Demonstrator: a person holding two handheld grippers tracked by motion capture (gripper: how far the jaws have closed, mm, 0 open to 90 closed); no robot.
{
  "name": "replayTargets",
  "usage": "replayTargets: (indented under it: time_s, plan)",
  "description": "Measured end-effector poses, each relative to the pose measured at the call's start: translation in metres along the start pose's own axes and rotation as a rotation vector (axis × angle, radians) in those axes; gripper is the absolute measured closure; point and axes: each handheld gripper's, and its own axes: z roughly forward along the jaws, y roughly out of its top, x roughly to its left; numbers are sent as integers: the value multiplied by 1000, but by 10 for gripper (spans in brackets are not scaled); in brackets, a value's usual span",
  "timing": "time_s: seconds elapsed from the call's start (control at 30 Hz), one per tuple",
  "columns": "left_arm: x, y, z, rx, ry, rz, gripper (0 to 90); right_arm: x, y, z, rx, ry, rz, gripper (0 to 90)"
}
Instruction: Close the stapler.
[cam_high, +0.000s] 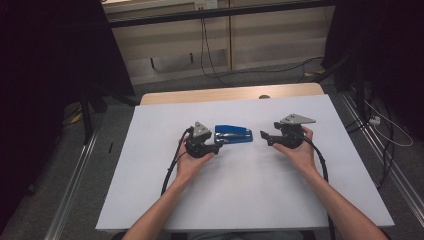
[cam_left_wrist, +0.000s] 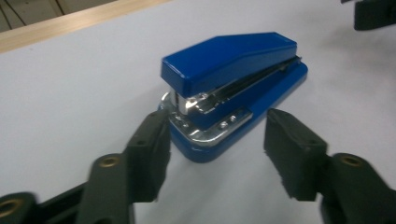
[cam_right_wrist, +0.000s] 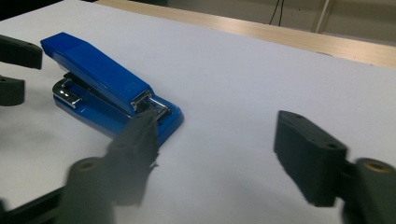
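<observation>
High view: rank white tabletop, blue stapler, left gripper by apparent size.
1. White tabletop, by far the largest.
2. Blue stapler and left gripper: they look about alike, so no ranking between them.

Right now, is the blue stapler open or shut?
Shut. The stapler's blue top lies low along its base, and it sits flat on the white table.

Each black tool, the left tool and the right tool, carries a grey three-cornered plate on top, brass-ringed screw holes in its blocky jaws, and a black trailing cable. Forearms are bare.
</observation>
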Motion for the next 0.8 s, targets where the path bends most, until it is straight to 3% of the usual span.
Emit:
replayTargets:
  time_s: [0.07,0.17,0.23,0.37,0.5,0.6,0.7,0.8]
  plan:
    - [2,1,-2,-2,27,3,250,0,-1,-1,1,-9,12,190]
    - [4,2,-4,-19,29,-11,105,1,1,-4,-5,-8,21,129]
    - [5,2,-6,-32,23,-19,59,2,2,-6,-13,-10,22,107]
    - [7,2,-12,-45,48,9,44,3,2,-10,-33,7,33,102]
    - [7,1,-22,-66,61,34,35,6,3,-15,-58,11,22,34]
    - [7,-1,-27,-80,63,25,32,8,4,-18,-66,-1,-2,27]
    - [6,-2,-32,-90,98,23,32,9,3,-23,-70,-6,6,29]
    - [7,-5,-36,-105,93,16,32,9,2,-27,-77,-21,15,28]
